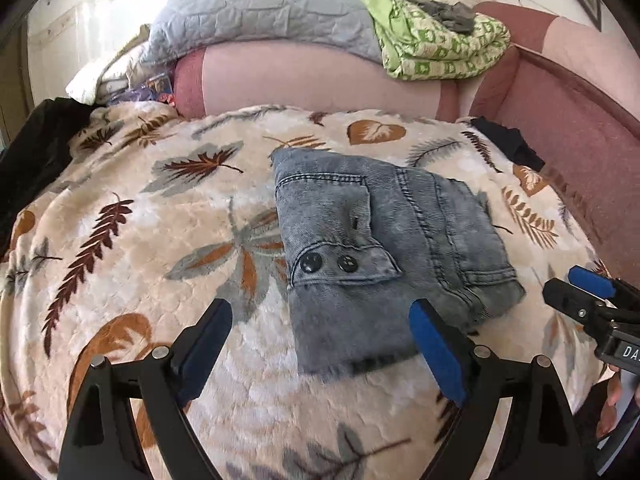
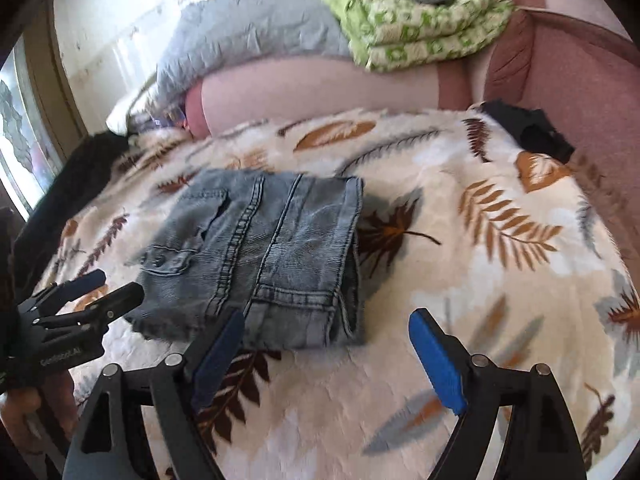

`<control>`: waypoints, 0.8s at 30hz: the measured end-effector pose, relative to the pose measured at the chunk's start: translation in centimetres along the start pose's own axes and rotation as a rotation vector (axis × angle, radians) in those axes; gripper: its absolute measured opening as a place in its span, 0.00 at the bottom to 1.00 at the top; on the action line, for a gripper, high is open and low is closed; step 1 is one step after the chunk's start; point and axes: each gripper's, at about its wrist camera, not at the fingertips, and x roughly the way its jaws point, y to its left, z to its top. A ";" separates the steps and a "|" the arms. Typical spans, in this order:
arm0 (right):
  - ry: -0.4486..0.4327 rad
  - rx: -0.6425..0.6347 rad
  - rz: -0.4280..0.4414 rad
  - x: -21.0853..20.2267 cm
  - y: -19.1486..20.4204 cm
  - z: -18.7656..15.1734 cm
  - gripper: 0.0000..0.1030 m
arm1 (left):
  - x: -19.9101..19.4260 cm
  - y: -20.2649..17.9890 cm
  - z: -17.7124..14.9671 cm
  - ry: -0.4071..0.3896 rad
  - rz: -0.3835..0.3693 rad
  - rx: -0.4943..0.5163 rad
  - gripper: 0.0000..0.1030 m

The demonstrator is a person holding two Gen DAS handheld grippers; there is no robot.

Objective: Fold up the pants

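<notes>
the leaf-print blanket [image 1: 132, 216] carries my folded pants [image 1: 384, 248] near its middle. only my right view shows a window [image 2: 24, 148] at the left. my left gripper [image 1: 320, 344] and right gripper [image 2: 328, 344] both gape wide, empty, pants just beyond the fingertips.

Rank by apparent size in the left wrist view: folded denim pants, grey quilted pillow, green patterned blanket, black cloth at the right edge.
1. grey quilted pillow and folded denim pants: look alike in area, and the pants lie nearer the camera, so unranked.
3. green patterned blanket
4. black cloth
</notes>
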 end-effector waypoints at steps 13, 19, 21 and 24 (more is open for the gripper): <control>-0.047 -0.032 0.035 -1.6 -0.3 -3.9 0.90 | -5.2 -1.8 -3.2 -0.034 0.073 -0.037 0.88; -0.046 -0.011 0.083 -1.8 -1.3 -4.1 0.95 | -6.1 -3.0 -2.6 -0.039 0.114 -0.052 0.88; -0.059 0.000 0.083 -2.2 -1.7 -4.2 0.95 | -6.2 -3.3 -2.5 -0.042 0.115 -0.056 0.88; -0.076 -0.007 0.086 -2.8 -2.0 -4.2 0.96 | -6.1 -3.8 -2.2 -0.038 0.128 -0.054 0.88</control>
